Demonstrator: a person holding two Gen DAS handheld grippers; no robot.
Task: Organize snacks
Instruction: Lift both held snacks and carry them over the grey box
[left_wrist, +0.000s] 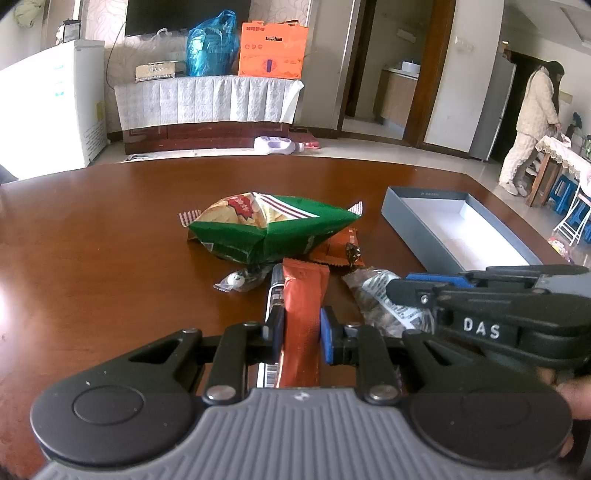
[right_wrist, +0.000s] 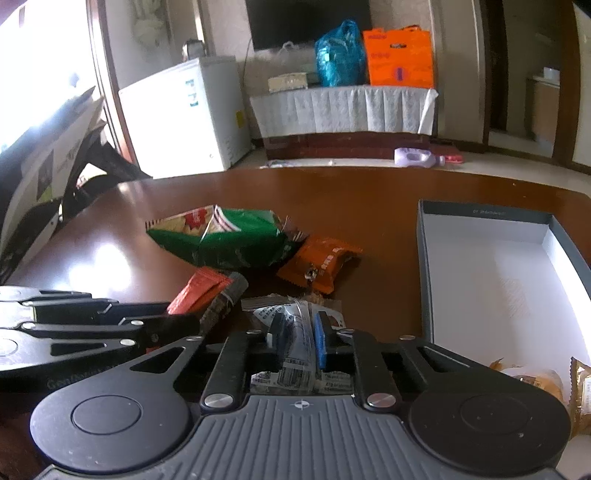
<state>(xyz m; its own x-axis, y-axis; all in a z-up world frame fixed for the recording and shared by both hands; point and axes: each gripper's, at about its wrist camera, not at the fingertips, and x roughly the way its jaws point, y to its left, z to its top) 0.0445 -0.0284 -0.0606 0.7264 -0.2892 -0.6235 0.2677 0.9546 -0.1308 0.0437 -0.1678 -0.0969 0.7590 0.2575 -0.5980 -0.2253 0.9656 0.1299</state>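
Orange stick packet (left_wrist: 301, 317) sits pinched in the left gripper (left_wrist: 301, 328); the right gripper (right_wrist: 298, 338) clamps a clear wrapped snack (right_wrist: 295, 325), its lower end hidden.

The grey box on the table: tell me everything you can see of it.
The grey box is a shallow, open rectangular tray, cardboard by the look of it, with grey walls, a white inside and small print on its far wall. It lies flat on the brown table, right of the snack pile. A few golden wrapped snacks lie in its near end; the rest is bare. Neither gripper touches it.
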